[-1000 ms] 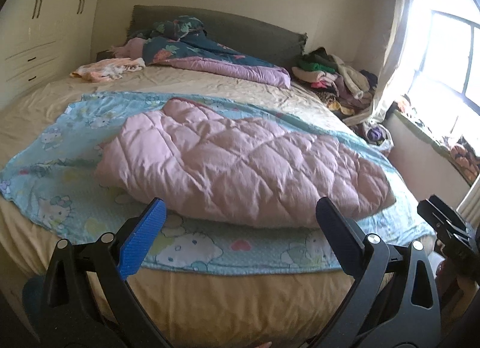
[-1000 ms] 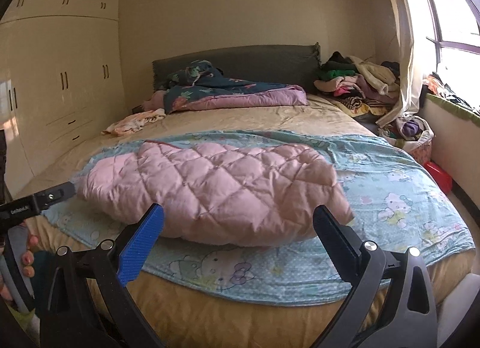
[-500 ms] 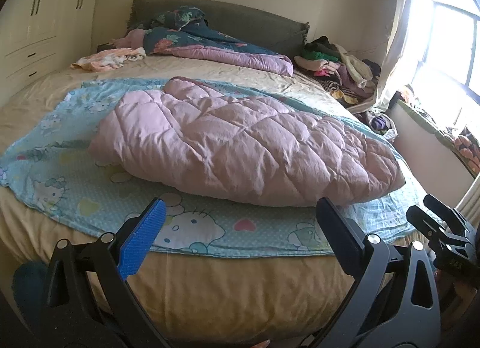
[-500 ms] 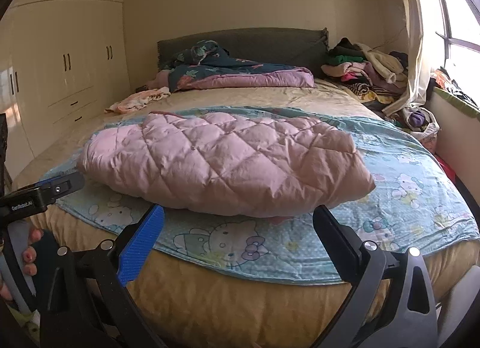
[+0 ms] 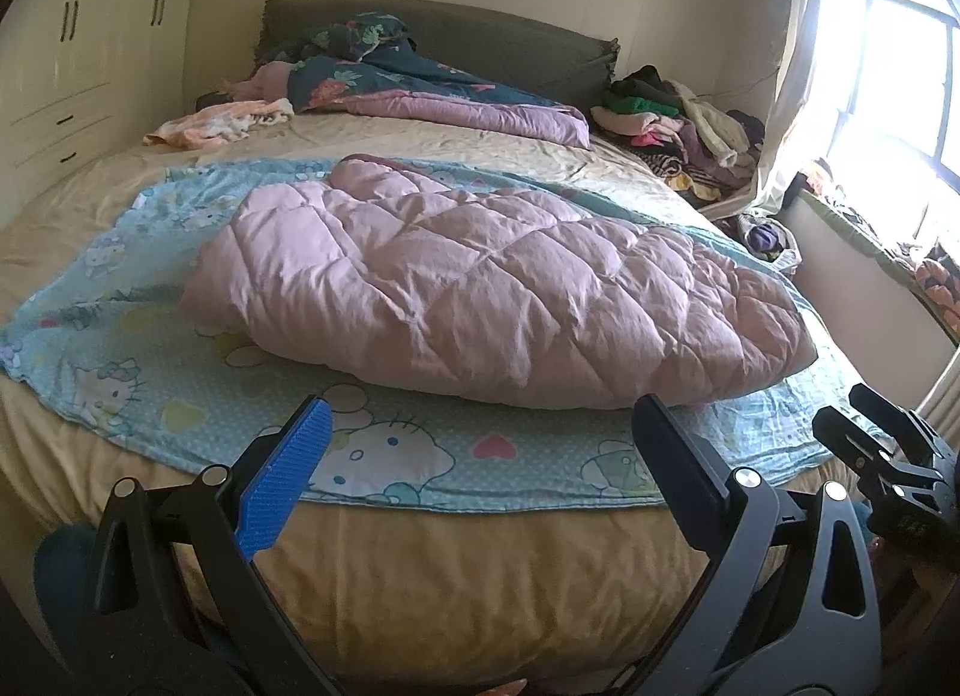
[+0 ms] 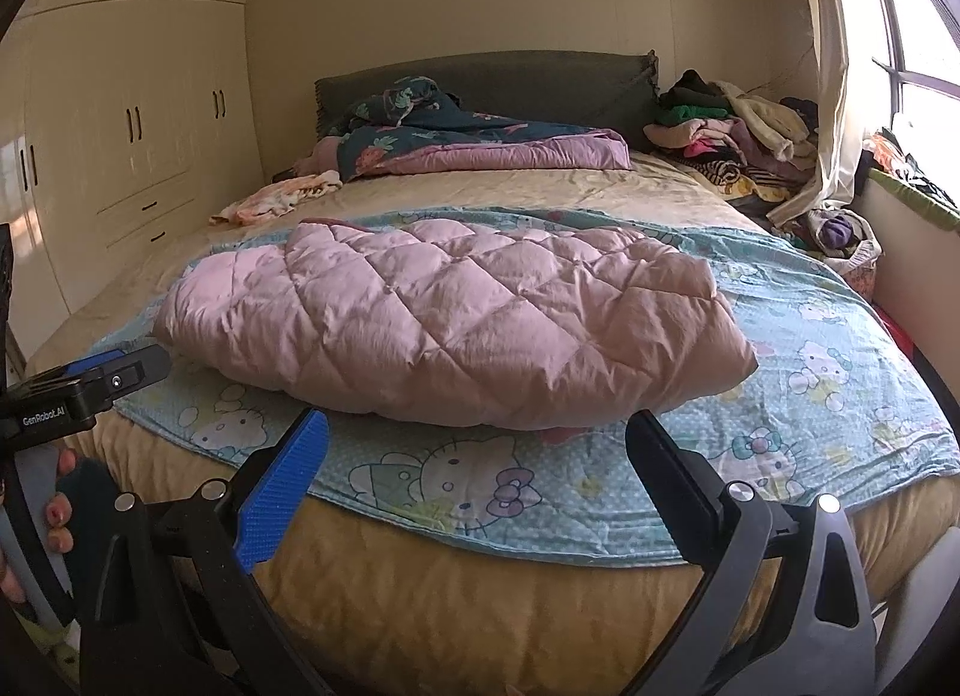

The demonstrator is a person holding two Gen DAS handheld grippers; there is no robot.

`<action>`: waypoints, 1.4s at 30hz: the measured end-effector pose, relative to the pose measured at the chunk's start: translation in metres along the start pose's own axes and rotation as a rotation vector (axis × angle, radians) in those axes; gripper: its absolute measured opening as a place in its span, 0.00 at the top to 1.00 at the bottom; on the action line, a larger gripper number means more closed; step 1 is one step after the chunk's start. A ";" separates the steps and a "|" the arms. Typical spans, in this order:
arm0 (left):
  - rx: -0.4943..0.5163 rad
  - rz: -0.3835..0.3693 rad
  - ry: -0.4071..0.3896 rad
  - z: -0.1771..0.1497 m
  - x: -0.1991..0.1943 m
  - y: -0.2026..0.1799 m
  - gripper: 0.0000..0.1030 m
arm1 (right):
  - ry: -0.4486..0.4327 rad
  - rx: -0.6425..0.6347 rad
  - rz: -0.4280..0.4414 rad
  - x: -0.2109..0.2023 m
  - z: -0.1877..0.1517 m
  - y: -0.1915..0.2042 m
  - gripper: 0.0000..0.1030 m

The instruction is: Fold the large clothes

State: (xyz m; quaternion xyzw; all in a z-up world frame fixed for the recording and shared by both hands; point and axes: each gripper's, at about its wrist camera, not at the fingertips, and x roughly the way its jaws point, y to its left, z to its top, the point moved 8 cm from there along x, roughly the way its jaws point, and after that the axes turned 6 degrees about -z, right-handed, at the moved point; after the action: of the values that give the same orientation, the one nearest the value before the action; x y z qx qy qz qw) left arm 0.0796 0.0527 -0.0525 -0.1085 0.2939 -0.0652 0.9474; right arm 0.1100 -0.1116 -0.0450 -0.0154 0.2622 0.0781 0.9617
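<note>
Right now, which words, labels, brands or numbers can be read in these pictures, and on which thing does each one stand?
"GenRobot.AI": white print on the black body of the left gripper, seen in the right wrist view.
A small marking on the right gripper in the left wrist view: too blurred to read.
The blue cartoon-cat sheet carries pictures only, no readable words.

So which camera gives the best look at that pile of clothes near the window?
The left wrist view: the clothes pile sits unobstructed and its separate garments show. In the right wrist view, the same pile is equally visible, though brighter window glare washes out its right side.
</note>
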 end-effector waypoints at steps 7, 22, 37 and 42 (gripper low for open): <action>0.001 0.013 0.007 0.001 0.001 0.001 0.09 | 0.001 0.002 -0.001 0.000 0.000 0.000 0.04; 0.002 0.014 0.006 0.001 0.001 0.003 0.09 | -0.001 -0.003 0.000 0.001 0.001 0.001 0.04; 0.002 0.012 0.007 0.001 0.001 0.002 0.09 | -0.002 -0.003 -0.002 0.001 0.001 0.000 0.04; 0.002 0.014 0.008 0.001 0.001 0.002 0.09 | -0.002 -0.003 -0.002 0.001 0.001 0.000 0.04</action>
State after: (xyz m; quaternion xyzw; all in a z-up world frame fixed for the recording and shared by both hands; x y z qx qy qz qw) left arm 0.0808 0.0548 -0.0531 -0.1049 0.2983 -0.0592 0.9468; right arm 0.1111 -0.1114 -0.0442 -0.0171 0.2611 0.0777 0.9620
